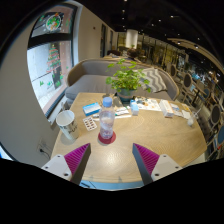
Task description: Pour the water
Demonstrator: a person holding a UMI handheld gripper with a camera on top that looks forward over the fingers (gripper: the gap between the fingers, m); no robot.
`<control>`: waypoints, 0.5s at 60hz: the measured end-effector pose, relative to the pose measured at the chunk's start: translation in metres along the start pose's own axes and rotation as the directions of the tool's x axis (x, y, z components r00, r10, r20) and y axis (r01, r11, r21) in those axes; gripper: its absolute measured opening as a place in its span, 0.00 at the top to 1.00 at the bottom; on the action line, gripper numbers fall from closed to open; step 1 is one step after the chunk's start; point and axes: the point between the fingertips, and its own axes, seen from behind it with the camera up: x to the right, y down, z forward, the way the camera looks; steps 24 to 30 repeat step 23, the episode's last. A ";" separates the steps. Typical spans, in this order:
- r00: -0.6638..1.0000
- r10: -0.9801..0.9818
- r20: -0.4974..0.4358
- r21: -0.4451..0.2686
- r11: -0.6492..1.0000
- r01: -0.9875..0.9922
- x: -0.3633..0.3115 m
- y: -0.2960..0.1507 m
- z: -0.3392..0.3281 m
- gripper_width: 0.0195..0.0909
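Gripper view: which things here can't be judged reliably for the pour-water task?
- Bottle: water level too small to read, gripper view.
- White cup: inside hidden by its own wall.
- Items beside the plant: too small to identify.
- Gripper: fingers apart, nothing between them; their bases are cut off by the view's lower edge.

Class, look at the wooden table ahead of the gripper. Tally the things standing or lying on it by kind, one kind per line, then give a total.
Bottles: 1, the water bottle on a red coaster
Coasters: 1
Cups: 1, the white cup
Potted plants: 1, the plant
Books or papers: about 3, such as the blue book
Total: about 7

The open gripper holds nothing.
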 end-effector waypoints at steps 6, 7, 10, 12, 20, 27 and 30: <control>1.000 -0.005 -0.015 0.002 1.000 0.005 0.006 0.001 -0.015 0.08; 1.000 -0.006 -0.017 0.000 1.000 0.006 0.008 0.001 -0.018 0.08; 1.000 0.000 -0.010 -0.002 1.000 0.000 0.010 0.002 -0.022 0.08; 1.000 -0.001 -0.019 0.002 1.000 0.001 0.013 0.002 -0.024 0.08; 0.999 -0.014 -0.032 -0.003 1.000 0.014 0.018 0.009 -0.032 0.08; 0.999 -0.026 -0.030 -0.009 1.000 0.026 0.018 0.012 -0.034 0.08; 0.999 -0.026 -0.030 -0.009 1.000 0.026 0.018 0.012 -0.034 0.08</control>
